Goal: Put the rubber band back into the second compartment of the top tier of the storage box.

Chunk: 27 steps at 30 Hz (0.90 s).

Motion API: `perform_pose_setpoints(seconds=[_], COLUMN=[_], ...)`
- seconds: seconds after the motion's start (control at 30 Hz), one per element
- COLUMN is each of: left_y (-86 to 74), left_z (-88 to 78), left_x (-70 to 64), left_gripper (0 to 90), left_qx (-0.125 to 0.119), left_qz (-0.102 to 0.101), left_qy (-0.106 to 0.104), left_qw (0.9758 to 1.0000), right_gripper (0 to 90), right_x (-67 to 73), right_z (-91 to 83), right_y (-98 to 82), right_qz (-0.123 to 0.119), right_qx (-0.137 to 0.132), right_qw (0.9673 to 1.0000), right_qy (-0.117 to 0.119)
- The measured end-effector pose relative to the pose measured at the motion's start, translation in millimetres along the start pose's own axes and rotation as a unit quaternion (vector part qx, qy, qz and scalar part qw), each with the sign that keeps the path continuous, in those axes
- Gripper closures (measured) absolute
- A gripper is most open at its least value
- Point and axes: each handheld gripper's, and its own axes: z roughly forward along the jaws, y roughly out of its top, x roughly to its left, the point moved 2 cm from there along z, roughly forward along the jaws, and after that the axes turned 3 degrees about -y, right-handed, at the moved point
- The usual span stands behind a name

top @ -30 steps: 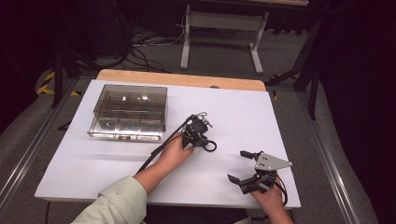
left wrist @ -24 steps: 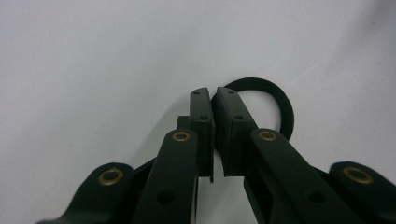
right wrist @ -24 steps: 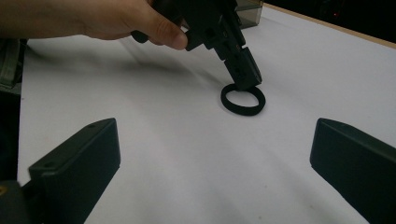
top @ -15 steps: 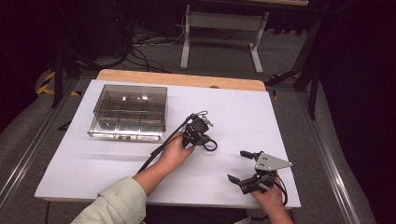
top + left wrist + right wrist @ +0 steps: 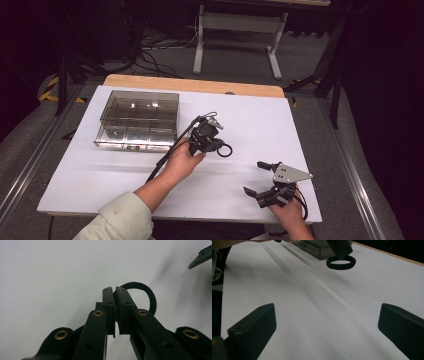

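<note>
We find the left gripper (image 5: pixel 216 146) out over the white table (image 5: pixel 90 170), just to the right of the clear compartment box (image 5: pixel 137 120), its jaws having just been closing and now pinched tight on the rim of a black ring (image 5: pixel 224 150), which hangs from the tips at the side away from the box; in the left gripper view the ring (image 5: pixel 146 293) loops out past the closed jaws, apparently clear of the table, though the angle leaves us unsure. The right gripper (image 5: pixel 260 177) sits well apart from the box, near the table's front right corner, jaws spread wide with nothing between them.
</note>
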Motion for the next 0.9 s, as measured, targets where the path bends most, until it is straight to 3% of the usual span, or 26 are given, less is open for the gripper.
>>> perform_pose_setpoints(seconds=[0.3, 0.57, 0.9], left_y=[0.8, 1.2, 0.3], left_z=[-9.9, -20.1, -51.8], left_x=[-2.7, -6.3, -10.3], left_gripper=[86.5, 86.5, 86.5], left_qx=[-0.006, -0.012, -0.036], left_qz=[0.008, 0.011, 0.024], left_qy=[0.007, -0.005, -0.02], left_qw=[0.9999, 0.9999, 0.9988], right_gripper=[2.5, 2.4, 2.5], right_x=[-0.1, -0.2, -0.7], right_z=[0.0, 0.0, -0.2], right_y=[0.0, -0.1, -0.2], right_qz=[0.0, 0.001, 0.003], right_qx=[0.0, -0.001, 0.0], right_qw=[1.0, 1.0, 1.0], right_qy=[0.0, 0.0, -0.002])
